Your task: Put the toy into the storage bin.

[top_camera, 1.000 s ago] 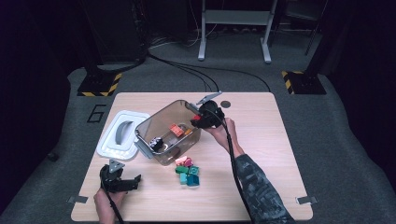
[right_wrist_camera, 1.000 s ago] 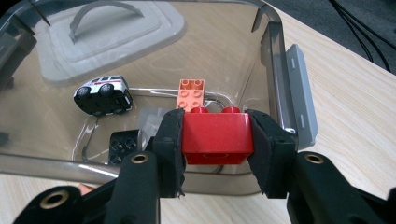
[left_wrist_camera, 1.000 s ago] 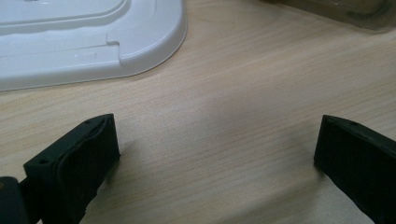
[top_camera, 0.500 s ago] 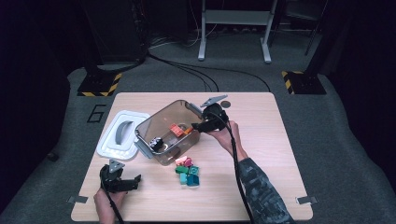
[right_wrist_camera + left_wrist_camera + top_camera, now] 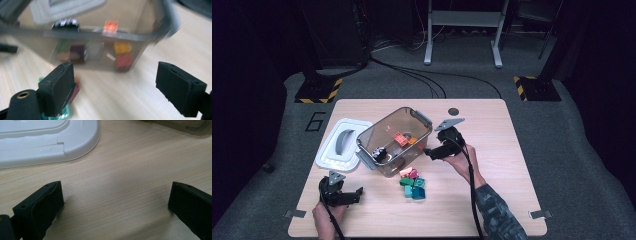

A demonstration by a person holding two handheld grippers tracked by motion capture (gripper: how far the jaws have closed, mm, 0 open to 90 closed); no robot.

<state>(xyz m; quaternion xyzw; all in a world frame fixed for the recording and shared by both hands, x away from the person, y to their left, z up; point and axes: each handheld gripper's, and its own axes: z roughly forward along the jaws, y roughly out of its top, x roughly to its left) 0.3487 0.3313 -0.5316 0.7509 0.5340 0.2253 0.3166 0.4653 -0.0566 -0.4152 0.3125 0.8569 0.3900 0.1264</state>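
**Bright table, dark room, one blurred view**

High view: the wooden table (image 5: 492,150) sits lit from overhead while the surroundings drop into near black along the left and right edges; the picture is soft and grainy. Left gripper view is sharp on the wood grain, with a pale sheen at centre and a soft shadow beside the lower-left jaw. Right gripper view smears: the clear bin (image 5: 100,32) streaks with motion blur, its coloured blocks hazy.

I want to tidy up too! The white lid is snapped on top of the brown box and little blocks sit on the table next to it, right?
Not quite. In the high view the white lid lies flat on the table beside the brown box, which is open. The little blocks do sit on the table next to it.
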